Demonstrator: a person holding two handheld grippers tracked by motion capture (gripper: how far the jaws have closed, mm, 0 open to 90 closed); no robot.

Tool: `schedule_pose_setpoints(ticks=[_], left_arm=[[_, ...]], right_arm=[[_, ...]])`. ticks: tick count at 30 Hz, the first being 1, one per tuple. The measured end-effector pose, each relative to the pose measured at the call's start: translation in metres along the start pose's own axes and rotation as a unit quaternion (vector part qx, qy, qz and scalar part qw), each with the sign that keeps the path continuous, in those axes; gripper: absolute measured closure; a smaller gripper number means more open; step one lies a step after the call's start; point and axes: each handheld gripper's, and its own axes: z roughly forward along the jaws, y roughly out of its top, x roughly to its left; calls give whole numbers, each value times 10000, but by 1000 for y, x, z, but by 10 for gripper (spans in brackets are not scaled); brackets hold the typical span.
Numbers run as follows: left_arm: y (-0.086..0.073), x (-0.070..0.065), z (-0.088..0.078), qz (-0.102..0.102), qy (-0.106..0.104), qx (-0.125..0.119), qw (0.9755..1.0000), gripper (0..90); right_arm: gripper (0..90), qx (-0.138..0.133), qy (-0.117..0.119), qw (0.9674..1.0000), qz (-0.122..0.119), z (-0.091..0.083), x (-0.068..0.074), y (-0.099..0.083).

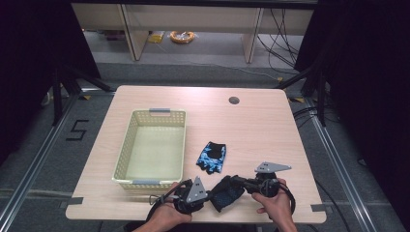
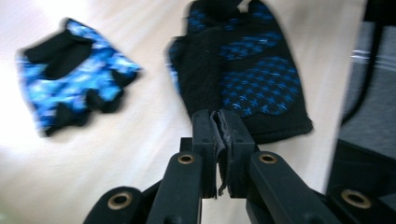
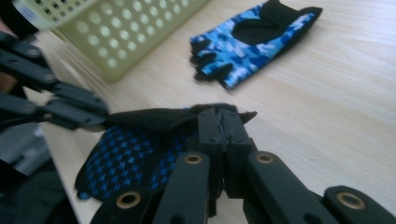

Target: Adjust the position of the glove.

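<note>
Black-and-blue dotted glove is lying at the table's near edge, both claws clamping it: left gripper pinching its cuff, right gripper its opposite edge, while the high view adds a yellow basket beside a camouflage glove.

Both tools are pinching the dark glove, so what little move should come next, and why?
Probably lift the dark glove a little and carry it toward the basket. The left tool and the right tool are each shut on an edge of it, so it looks ready to be raised. The basket sits just beside it, while the other blue glove lies on the table.
</note>
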Motion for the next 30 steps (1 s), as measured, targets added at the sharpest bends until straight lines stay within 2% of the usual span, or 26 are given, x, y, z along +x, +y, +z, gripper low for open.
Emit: schedule_pose_setpoints(ticks=[1, 2, 3, 4, 6, 7, 8, 9, 10, 12, 13, 14, 15, 16, 17, 19, 20, 21, 22, 23, 24, 25, 27, 29, 30], left_arm=[[0, 1, -1, 6, -21, 2, 10000, 853], [0, 3, -1, 86, 88, -54, 9999, 853], [-1, 4, -1, 260, 285, 25, 9993, 855], [-1, 5, -2, 492, 377, 134, 9980, 855], [-4, 5, 2, 347, 403, 125, 9985, 855], [-6, 4, 4, 356, 438, 96, 9984, 855], [-7, 4, 4, 411, 456, 222, 9979, 855], [-8, 4, 6, 552, 507, 283, 9968, 854], [-10, 3, 8, 527, 514, 307, 9968, 853], [-13, 0, 12, 532, 531, 283, 9968, 852], [-13, 0, 12, 528, 542, 288, 9967, 850], [-13, 2, 12, 569, 574, 330, 9962, 849], [-12, 3, 11, 590, 620, 397, 9955, 848], [-12, 3, 11, 499, 585, 324, 9965, 846], [-12, 5, 10, 602, 632, 378, 9955, 842], [-13, 5, 10, 482, 609, 386, 9962, 826], [-14, 6, 11, 434, 604, 370, 9965, 815], [-15, 6, 10, 411, 571, 374, 9968, 798], [-15, 5, 9, 318, 540, 301, 9976, 770], [-15, 5, 8, 313, 567, 283, 9975, 770], [-15, 3, 5, 239, 457, 173, 9985, 748], [-14, 3, 1, 311, 484, 261, 9980, 721], [-15, 1, -3, 186, 467, 114, 9987, 679], [-15, 0, -11, 153, 414, 118, 9990, 653], [-16, -1, -13, 155, 409, 94, 9990, 647]], right_arm=[[893, -22, 50, 9999, 126, -1, 3, -1], [893, -59, 85, 9993, 350, -1, 8, -2], [893, -103, 37, 9999, 119, 1, 7, -2], [893, -50, 36, 9998, 178, 1, 11, -3], [893, -47, 22, 9999, 157, 4, 16, -4], [893, -13, 1, 9999, 171, 5, 20, -4], [893, 87, -44, 9998, 186, 6, 22, -4], [892, 83, -67, 9999, 96, 9, 22, -5], [892, 142, -114, 9998, -22, 11, 21, -7], [891, 350, -156, 9993, 2, 14, 23, -11], [889, 460, -253, 9985, -130, 15, 22, -14], [887, 513, -324, 9981, -132, 16, 22, -15], [885, 578, -274, 9978, -158, 18, 22, -17], [881, 633, -357, 9972, -186, 18, 22, -17], [873, 700, -383, 9966, -212, 18, 23, -17], [858, 672, -349, 9968, -272, 19, 23, -18], [850, 746, -360, 9961, -315, 19, 23, -17], [833, 741, -476, 9955, -346, 19, 24, -17], [815, 742, -497, 9954, -345, 18, 24, -16], [815, 742, -497, 9954, -345, 18, 24, -16], [802, 670, -488, 9960, -324, 19, 23, -17], [793, 744, -420, 9958, -326, 17, 22, -16], [767, 712, -475, 9957, -348, 17, 22, -15], [738, 667, -446, 9962, -344, 15, 23, -14], [725, 580, -526, 9963, -357, 13, 24, -12]])
